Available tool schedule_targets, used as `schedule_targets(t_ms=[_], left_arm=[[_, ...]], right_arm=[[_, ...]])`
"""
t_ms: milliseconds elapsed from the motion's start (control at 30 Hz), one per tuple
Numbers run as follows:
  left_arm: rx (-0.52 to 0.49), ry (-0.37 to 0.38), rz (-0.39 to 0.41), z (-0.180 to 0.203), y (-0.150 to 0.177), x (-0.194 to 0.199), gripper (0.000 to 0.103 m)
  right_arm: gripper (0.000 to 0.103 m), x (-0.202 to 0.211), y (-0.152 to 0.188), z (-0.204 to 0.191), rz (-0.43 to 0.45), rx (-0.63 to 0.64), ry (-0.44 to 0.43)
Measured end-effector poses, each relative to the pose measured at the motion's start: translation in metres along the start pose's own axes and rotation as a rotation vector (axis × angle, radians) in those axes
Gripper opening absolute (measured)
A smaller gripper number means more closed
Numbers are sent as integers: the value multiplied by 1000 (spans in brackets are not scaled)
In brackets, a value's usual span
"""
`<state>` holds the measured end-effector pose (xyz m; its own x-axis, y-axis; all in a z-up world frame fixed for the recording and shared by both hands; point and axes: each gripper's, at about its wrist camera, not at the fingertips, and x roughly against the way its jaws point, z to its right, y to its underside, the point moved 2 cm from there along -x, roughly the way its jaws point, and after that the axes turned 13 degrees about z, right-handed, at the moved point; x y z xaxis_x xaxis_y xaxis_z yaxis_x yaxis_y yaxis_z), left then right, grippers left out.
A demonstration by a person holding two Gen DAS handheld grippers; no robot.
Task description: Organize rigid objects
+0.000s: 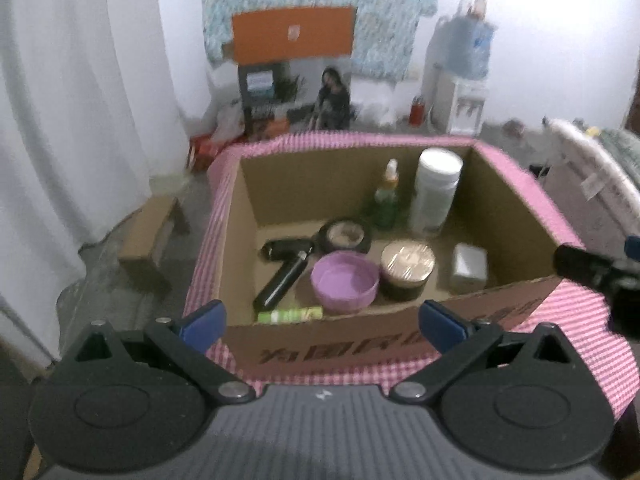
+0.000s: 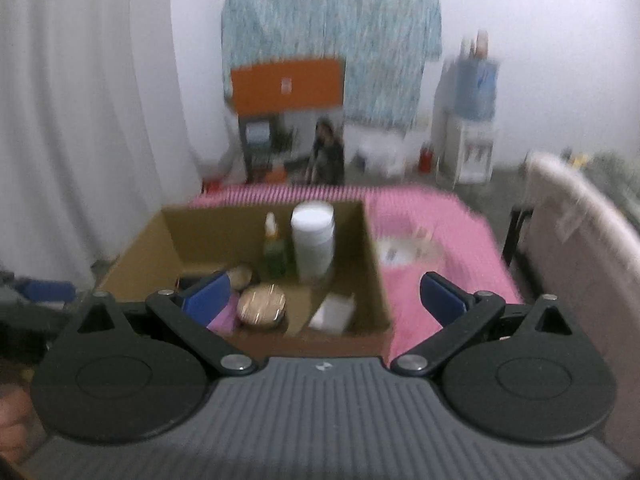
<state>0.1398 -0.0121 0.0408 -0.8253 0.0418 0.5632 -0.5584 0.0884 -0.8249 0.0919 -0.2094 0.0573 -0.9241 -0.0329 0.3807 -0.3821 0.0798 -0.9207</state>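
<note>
Both grippers — left (image 1: 320, 322), right (image 2: 325, 300) — gape empty just before the cardboard box (image 1: 360, 344).

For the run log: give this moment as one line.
left gripper: open, empty | right gripper: open, empty | cardboard box: holds jars, bottles | stage: both hovering before box

We see a brown cardboard box (image 1: 360, 344) on a pink-and-white checked cloth (image 1: 568, 320). Inside it we make out a purple lid (image 1: 345, 282), a gold-topped dark jar (image 1: 407, 266), a black tube (image 1: 282, 282), a green dropper bottle (image 1: 386, 200) and a white canister (image 1: 435, 192). Both grippers' fingertips (image 2: 442, 298) are blue.
</note>
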Motion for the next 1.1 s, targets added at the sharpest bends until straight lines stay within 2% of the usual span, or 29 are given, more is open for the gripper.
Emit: schedule_targets(t_ms=[133,333,600,1100], left_arm=[[-17,-36,-58,-1,4,-11,103],[-16,-51,-78,-3,3,-16,103],[-14,-57,-70,-5,0,-16,103],[-21,-64,-57,-6,-3,-11,103]], right_arm=[[102,-28,15,-13,-118,27,13],[102,-44,26,-28,-185,34,-40],[102,-57,24,-27,-199,16,-40],[102,-55,21,-23,-198,-7,-41]])
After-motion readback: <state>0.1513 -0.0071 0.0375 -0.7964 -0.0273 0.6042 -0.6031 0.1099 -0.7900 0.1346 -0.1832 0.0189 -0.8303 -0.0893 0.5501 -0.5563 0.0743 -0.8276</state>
